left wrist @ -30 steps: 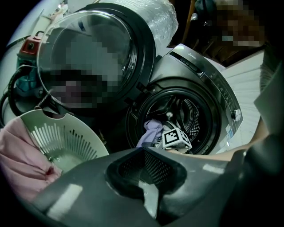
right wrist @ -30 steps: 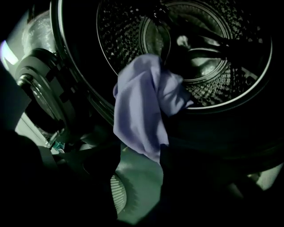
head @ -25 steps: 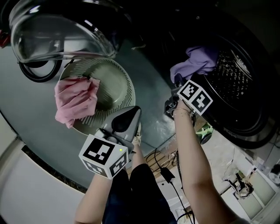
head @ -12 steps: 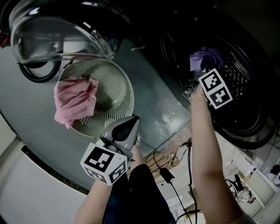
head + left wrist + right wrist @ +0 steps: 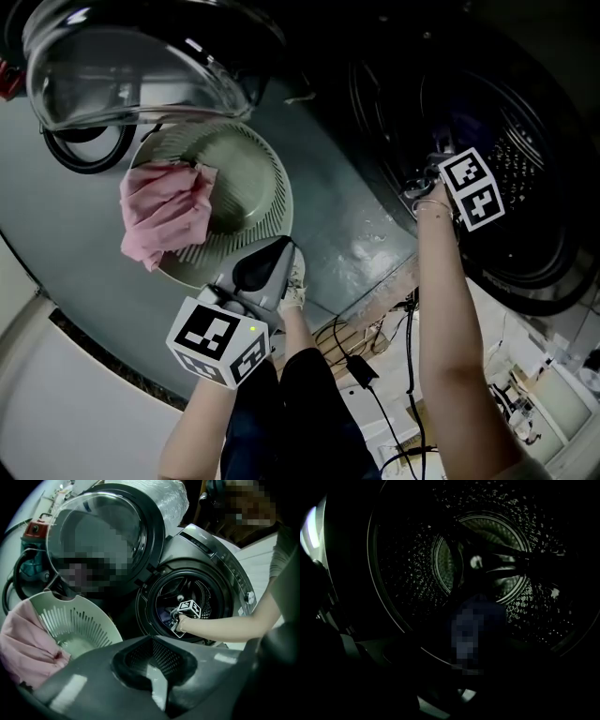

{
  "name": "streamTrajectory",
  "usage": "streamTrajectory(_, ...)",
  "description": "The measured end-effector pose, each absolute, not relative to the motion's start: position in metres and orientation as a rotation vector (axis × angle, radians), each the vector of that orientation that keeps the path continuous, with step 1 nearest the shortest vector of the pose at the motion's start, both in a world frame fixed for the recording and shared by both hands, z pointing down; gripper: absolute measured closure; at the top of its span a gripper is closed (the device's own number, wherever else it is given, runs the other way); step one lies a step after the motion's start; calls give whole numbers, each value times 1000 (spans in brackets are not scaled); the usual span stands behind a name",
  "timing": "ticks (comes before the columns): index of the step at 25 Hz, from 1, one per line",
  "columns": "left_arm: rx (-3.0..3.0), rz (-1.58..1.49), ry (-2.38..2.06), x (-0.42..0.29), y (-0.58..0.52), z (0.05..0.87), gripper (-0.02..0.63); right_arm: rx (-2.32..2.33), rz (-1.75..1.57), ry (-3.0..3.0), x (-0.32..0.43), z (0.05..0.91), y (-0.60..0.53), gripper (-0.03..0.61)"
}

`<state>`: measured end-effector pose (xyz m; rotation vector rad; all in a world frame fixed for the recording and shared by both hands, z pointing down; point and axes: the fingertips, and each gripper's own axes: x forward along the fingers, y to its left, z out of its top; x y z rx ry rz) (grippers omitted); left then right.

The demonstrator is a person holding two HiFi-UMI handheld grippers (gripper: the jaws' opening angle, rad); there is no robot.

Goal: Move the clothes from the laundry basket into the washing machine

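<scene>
status: task partly done; by my judgement one item is left.

right hand-held gripper [image 5: 431, 167]: sits inside the mouth of the drum [image 5: 530, 150] of the washer [image 5: 220, 569], with the arm stretched through the opening. its jaws have just been opening. its own view is very dim, but the jaws read as apart and released, with nothing pressed between them. a dark cloth [image 5: 163, 614] lies low in the drum just ahead of them. whether it touches a jaw cannot be told.

left hand-held gripper [image 5: 281, 251]: held low over the floor, just beside the basket [image 5: 272, 169]. jaws clenched together on nothing.

basket: stands on the floor beneath the open door [image 5: 131, 66], well apart from the drum mouth. one pink cloth [image 5: 164, 214] is draped over its left rim in the head view, part inside and part hanging outside. the rest of the basket's bottom shows bare.

done, as far as seen: at least one item, the dark cloth, is inside the drum. anything deeper in cannot be made out in the dark.

left to do: the pink cloth must be picked up, carried to the drum and let go inside. the left hand-held gripper is the nearer one to it.

risk noted: the pink cloth overhangs the rim, so a pull on it could drag or tip the basket.
</scene>
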<state>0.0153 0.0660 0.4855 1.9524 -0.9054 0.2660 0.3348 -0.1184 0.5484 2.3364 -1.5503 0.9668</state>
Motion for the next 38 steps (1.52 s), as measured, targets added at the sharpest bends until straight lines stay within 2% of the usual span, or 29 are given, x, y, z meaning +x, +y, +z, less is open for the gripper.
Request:
streamTrajectory(5, 1965, 339, -972, -3, 64, 486, 614, 2270, 977, -1632, 300, 538, -101, 149)
streamTrajectory(8, 1969, 389, -1012, -16, 68, 483, 612, 2242, 1015, -1695, 274, 524, -87, 147)
streamTrajectory(11, 1972, 428, -1075, -35, 71, 481, 543, 2177, 1059, -1774, 238, 508, -66, 183)
streamTrajectory(14, 1954, 469, -1153, -60, 76, 483, 509, 2020, 1070, -1922, 186, 497, -46, 291)
streamTrajectory(17, 1914, 484, -1218, -89, 83, 482, 492, 1786, 1250, -2185, 113, 491, -24, 322)
streamTrajectory(18, 1904, 485, -1236, -98, 86, 481, 491, 1689, 1306, -2253, 89, 489, -16, 352)
streamTrajectory(20, 1881, 488, -1280, -115, 90, 482, 486, 1485, 1341, -2339, 46, 488, 2, 444)
streamTrajectory(21, 1866, 491, -1304, -124, 92, 483, 484, 1373, 1334, -2379, 25, 488, 11, 527)
streamTrajectory(22, 1846, 495, -1330, -132, 95, 486, 475, 1249, 1313, -2429, 5, 487, 21, 549)
streamTrajectory(24, 1797, 514, -1393, -152, 101, 493, 455, 993, 1239, -2550, -32, 481, 43, 549)
streamTrajectory(27, 1713, 600, -1502, -187, 111, 513, 361, 756, 1213, -2578, -71, 484, 70, 549)
streamTrajectory(29, 1653, 660, -1530, -208, 117, 533, 326, 700, 1231, -2547, -84, 490, 79, 549)
streamTrajectory(38, 1451, 732, -1510, -273, 121, 612, 314, 541, 1222, -2497, -108, 507, 108, 549)
